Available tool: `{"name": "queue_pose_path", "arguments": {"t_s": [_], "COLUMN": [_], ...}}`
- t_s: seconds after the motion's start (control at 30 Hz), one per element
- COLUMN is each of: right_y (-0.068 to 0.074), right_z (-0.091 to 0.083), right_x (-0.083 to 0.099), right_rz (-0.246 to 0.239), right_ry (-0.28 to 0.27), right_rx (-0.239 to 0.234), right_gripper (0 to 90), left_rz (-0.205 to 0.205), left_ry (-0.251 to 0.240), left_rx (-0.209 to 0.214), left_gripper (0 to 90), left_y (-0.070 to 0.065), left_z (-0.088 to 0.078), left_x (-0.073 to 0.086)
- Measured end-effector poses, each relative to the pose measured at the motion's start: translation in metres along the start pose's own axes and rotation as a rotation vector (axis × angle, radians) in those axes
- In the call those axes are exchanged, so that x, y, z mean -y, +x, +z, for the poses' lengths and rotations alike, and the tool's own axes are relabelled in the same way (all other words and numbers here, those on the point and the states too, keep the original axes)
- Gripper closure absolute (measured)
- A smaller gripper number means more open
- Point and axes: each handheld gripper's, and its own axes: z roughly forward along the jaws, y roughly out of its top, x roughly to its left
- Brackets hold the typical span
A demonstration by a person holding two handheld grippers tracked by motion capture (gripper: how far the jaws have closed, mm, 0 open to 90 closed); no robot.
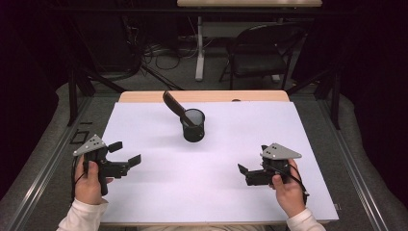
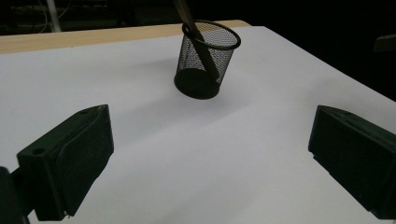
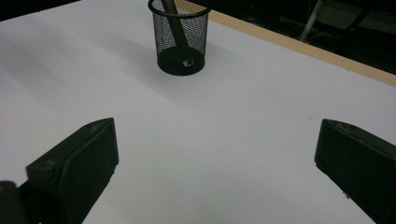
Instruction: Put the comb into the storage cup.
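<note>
While I hold both tools low over the near part of the counter (image 1: 216,192), my left gripper (image 1: 122,153) sits at the near left with its jaws spread wide and nothing between them; its own view shows bare white surface in the gap. My right gripper (image 1: 244,172) sits at the near right, well apart from the left one, and its jaws are likewise spread wide and empty, with plain white sheet between them in its own view. Each is carried by a hand in a white sleeve: my left hand (image 1: 89,180) and my right hand (image 1: 287,188). Farther on, near the middle of the counter and a little toward the far edge, a black mesh cup (image 1: 193,126) stands upright, well clear of both grippers. A dark, flat stick (image 1: 174,107) stands inside it, leaning over the rim toward the far left; what it is I cannot tell. Beyond the counter's wooden far edge stands a dark folding chair (image 1: 260,55) on the floor.
</note>
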Motion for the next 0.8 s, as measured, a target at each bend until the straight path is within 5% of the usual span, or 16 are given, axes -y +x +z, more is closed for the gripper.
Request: {"name": "queue_pose_path", "arguments": {"t_s": [0.3,0.8], "right_y": [-0.011,-0.018], "right_z": [0.002,0.007], "right_x": [0.017,0.034], "right_rz": [0.033,0.059], "right_ry": [0.010,0.015], "right_rx": [0.034,0.057], "right_gripper": [0.0,0.0], "left_rz": [0.016,0.005], "left_ry": [0.002,-0.022], "left_rx": [-0.036,-0.032], "left_gripper": [0.3,0.3], "left_y": [0.004,0.010], "left_z": [0.006,0.013], "left_x": [0.017,0.035]}}
